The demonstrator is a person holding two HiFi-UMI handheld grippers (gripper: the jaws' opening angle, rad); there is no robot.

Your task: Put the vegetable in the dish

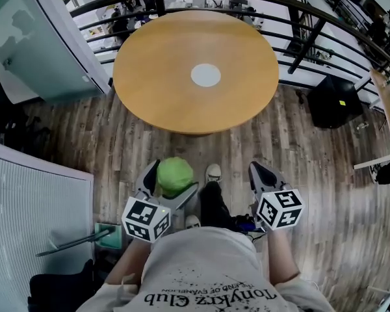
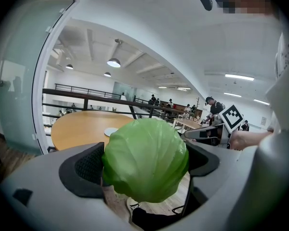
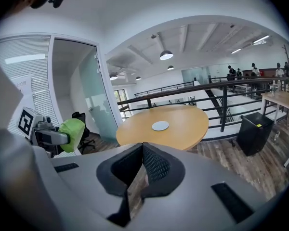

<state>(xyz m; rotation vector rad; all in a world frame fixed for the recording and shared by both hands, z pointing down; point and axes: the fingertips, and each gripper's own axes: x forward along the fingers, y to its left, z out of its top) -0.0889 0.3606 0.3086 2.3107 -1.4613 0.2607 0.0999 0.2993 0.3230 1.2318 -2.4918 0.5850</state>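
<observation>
The left tongs [image 1: 169, 177] are clamped on a round green cabbage [image 1: 174, 175]. In the left gripper view both dark pads press its sides and the leafy head bulges above and below them. The right tongs [image 1: 259, 171] carry nothing: in the right gripper view the two ribbed pads meet at their front ends, with only a thin slit opening between them further back.

Both tongs are held low in front of the person, over the wooden floor [image 1: 292, 174]. The left pair sits just left of the person's shoes [image 1: 213, 172] and the right pair just right of them. Each marker cube is close to the person's grey shirt [image 1: 201, 265].

Ahead of both tongs, and well apart from them, stands a round wooden tabletop [image 1: 156, 77]. A small white dish [image 1: 205, 75] lies at its middle, roughly between the lines of the two tongs. The cabbage is off the tabletop, short of its near edge and far from the dish.

Beyond the tabletop a dark railing [image 1: 312, 18] curves round. Ahead and to the right of the right tongs a black box [image 1: 331, 101] stands on the floor. To the left of the left tongs is a glass partition [image 1: 26, 38].
</observation>
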